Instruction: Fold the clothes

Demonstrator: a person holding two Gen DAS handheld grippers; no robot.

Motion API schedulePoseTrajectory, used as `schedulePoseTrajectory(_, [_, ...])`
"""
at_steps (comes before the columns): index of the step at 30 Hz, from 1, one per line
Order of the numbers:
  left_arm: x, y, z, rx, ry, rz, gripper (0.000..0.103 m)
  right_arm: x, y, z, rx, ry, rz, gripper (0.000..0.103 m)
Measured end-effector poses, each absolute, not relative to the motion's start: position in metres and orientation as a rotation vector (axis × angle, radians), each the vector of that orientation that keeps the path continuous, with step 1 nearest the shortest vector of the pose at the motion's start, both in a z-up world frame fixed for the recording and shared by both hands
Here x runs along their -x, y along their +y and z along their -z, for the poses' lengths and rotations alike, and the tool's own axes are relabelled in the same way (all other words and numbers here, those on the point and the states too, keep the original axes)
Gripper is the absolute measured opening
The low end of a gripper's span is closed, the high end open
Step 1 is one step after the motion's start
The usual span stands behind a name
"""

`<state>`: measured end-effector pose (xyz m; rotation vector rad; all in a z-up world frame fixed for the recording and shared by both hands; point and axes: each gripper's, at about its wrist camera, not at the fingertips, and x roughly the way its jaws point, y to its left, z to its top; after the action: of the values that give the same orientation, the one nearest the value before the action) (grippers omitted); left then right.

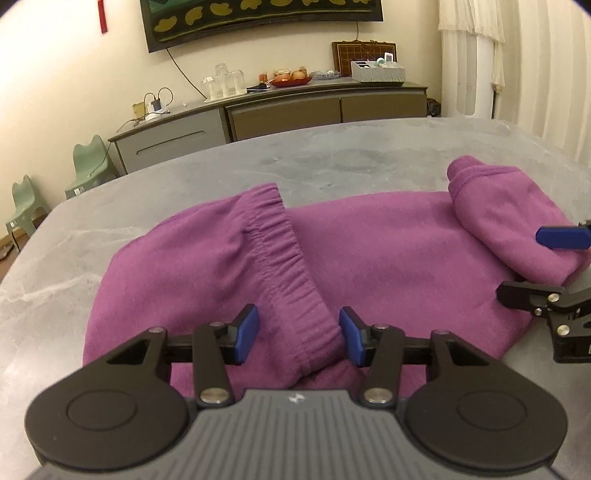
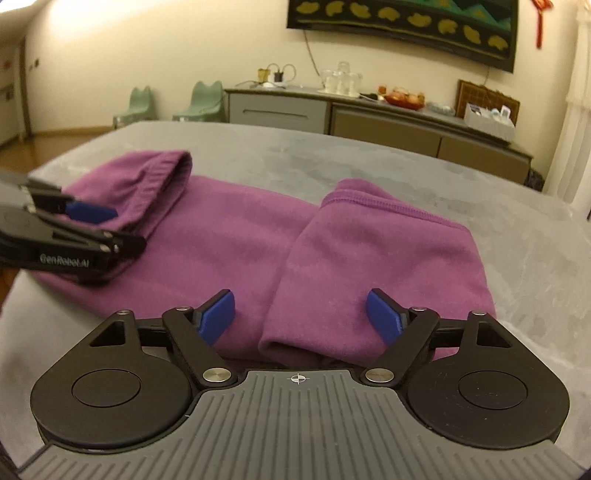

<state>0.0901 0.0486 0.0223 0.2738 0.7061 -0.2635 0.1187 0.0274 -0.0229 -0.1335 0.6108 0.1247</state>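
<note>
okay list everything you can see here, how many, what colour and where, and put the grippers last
garment: one, purple, on the table, both ends folded in
table: one, grey marbled, under the garment
sideboard: one, grey-brown, against the far wall
chairs: two, pale green, on the floor left of the sideboard
glasses: a cluster, clear, on the sideboard
fruit dish: one, red, on the sideboard
wall hanging: one, dark with yellow shapes, above the sideboard
curtain: one, cream, far right
left hand-held gripper: black with blue pads, open, straddling the ribbed band
right hand-held gripper: same colours, open over the other folded end
</note>
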Motion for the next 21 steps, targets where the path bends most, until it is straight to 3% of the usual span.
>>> schedulePoseTrajectory(7, [-0.092, 0.054, -0.025, -0.258, 0.711, 0.246, 0.056, -0.119, 0.006, 0.017, 0.067, 0.61, -0.118, 0.059])
schedulePoseTrajectory(12, [-0.092, 0.057, -0.025, -0.255, 0.719, 0.241, 0.057, -0.122, 0.003, 0.018, 0.053, 0.614, -0.125, 0.054])
schedulePoseTrajectory(16, [-0.09, 0.054, -0.023, -0.273, 0.716, 0.236, 0.057, -0.122, 0.002, 0.019, 0.075, 0.614, -0.102, 0.044])
schedulePoseTrajectory(21, [-0.09, 0.059, -0.022, -0.272, 0.716, 0.212, 0.058, -0.126, -0.006, 0.023, 0.09, 0.617, -0.059, 0.042])
